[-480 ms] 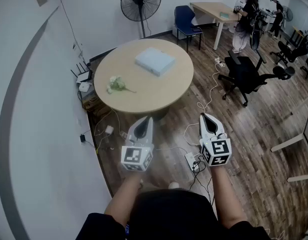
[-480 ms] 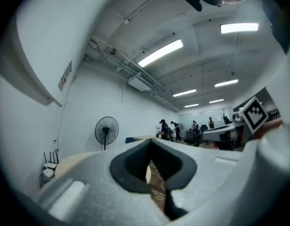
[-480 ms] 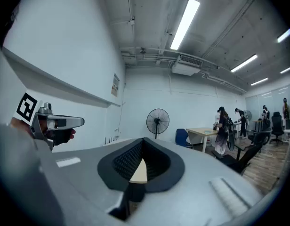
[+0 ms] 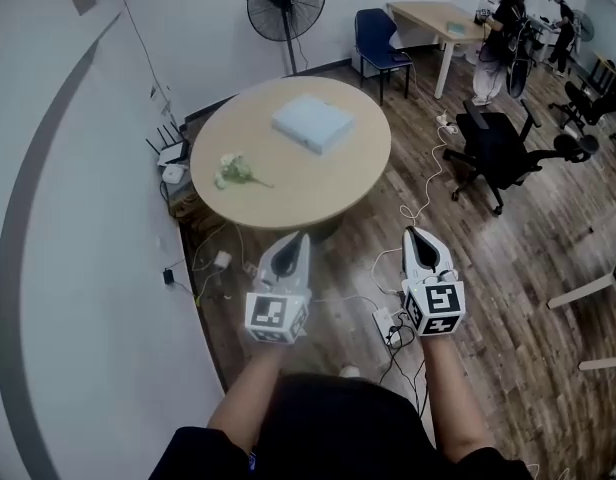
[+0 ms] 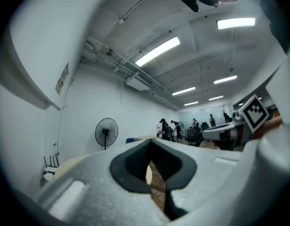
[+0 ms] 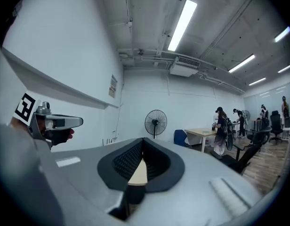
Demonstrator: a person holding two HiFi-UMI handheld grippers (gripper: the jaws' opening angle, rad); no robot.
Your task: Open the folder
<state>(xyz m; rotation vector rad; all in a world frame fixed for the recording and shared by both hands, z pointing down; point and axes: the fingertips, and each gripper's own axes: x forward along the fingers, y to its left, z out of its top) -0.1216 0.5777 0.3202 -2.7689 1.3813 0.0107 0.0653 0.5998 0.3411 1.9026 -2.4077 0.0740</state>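
The folder point(image 4: 311, 123) lies on the bench point(image 4: 288, 193), well ahead of the clenched, empty left gripper point(image 4: 291, 242) and right gripper point(image 4: 416, 238), the left slightly nearer.

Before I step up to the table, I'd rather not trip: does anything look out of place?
Loose cables and a power strip sprawl over the floor short of the round table. A flower sprig lies loose on it, apart from the folder.

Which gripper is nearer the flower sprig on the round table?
Left. The left gripper is short of the round table, below-right of the flower sprig; the right gripper is farther right.
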